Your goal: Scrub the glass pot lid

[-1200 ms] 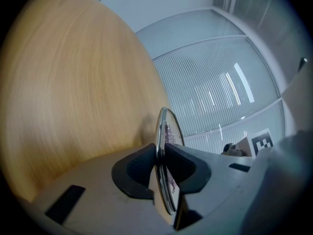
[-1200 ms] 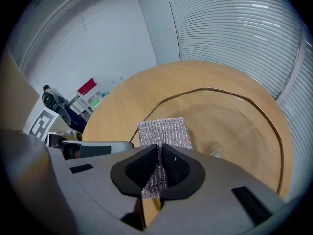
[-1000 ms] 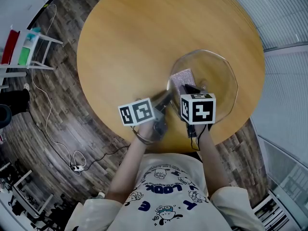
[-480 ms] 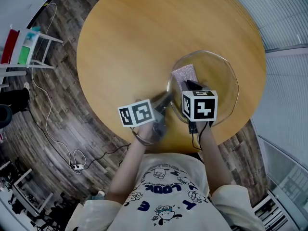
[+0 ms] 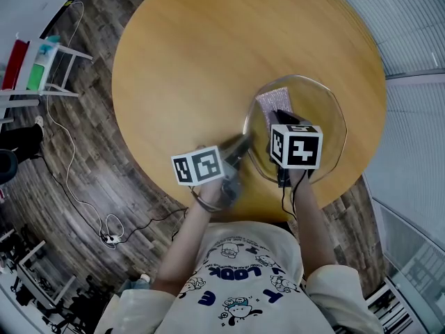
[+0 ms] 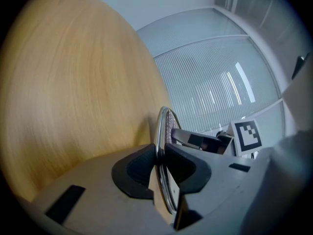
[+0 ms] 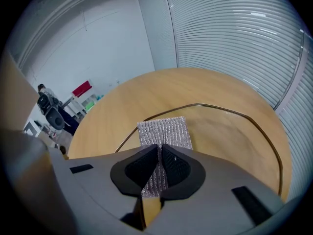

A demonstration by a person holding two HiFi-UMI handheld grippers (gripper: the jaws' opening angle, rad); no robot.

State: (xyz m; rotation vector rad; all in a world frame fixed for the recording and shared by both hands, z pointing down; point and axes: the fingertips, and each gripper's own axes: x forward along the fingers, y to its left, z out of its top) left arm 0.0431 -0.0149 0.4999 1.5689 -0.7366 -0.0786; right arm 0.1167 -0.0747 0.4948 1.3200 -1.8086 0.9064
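Note:
The glass pot lid [image 5: 323, 117] lies tilted on the right part of the round wooden table [image 5: 181, 61]. My left gripper [image 5: 243, 145] is shut on the lid's metal rim [image 6: 162, 131] at its near-left side, with the rim clamped between the black pads [image 6: 132, 168]. My right gripper [image 5: 281, 117] points steeply down onto the lid and is shut on a silver scrub pad [image 7: 164, 131]. The pad [image 5: 272, 101] lies flat against the glass [image 7: 230, 136], near the lid's left edge. The lid's knob is not visible.
The table's edge runs close behind both hands, near the person's body. A white rack [image 5: 35, 68] with red and green items stands on the floor at far left, near a cable [image 5: 76, 186]. Slatted blinds [image 5: 417, 19] line the right side.
My right gripper has slid the scrub pad a little to the right and away across the glass. The left gripper and the lid's rim have stayed put.

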